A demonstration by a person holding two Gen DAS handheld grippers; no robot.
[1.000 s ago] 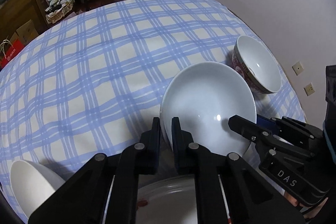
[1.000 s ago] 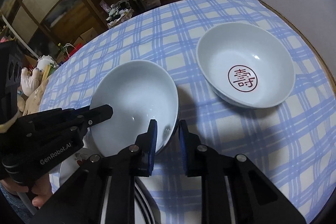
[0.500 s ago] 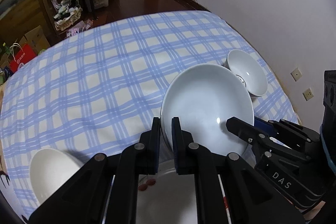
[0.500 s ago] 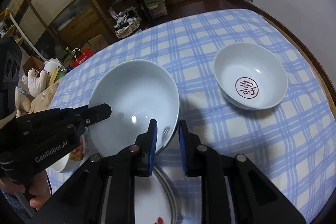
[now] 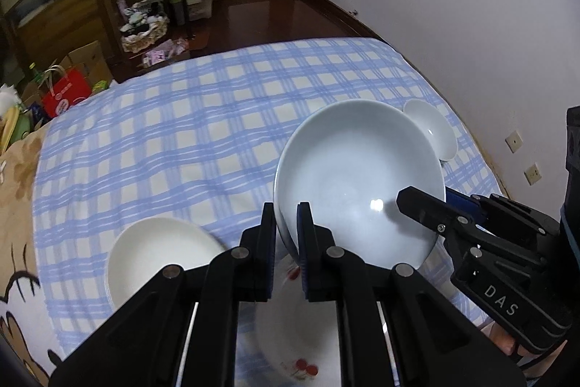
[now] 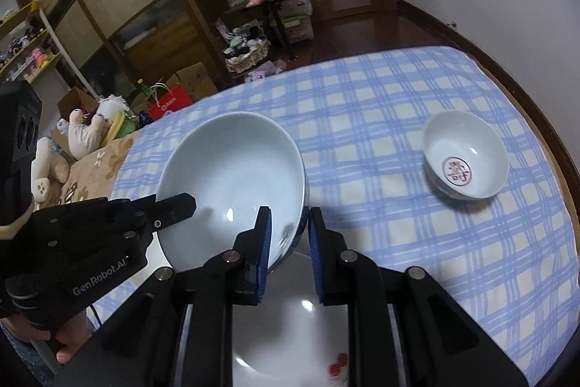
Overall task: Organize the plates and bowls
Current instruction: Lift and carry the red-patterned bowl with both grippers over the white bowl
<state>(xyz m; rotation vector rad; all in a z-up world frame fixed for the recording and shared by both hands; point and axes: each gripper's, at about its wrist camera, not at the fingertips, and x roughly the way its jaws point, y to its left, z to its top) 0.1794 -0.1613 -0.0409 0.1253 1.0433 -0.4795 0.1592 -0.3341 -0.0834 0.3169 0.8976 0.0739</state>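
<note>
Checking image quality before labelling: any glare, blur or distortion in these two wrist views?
Left wrist view: fisheye bends the checked tablecloth; a bright glare spot sits inside the large bowl; the cherry plate looks soft. Right wrist view: same bending, glare in the bowl, the plate's red marks smeared.

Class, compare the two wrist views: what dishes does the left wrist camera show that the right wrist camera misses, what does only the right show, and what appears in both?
Only the left wrist view shows the plain white plate at lower left. Only the right wrist view shows the red emblem inside the small bowl. Both show the large pale bowl, gripped at opposite rims by the left gripper and right gripper, above a cherry-patterned plate.
</note>
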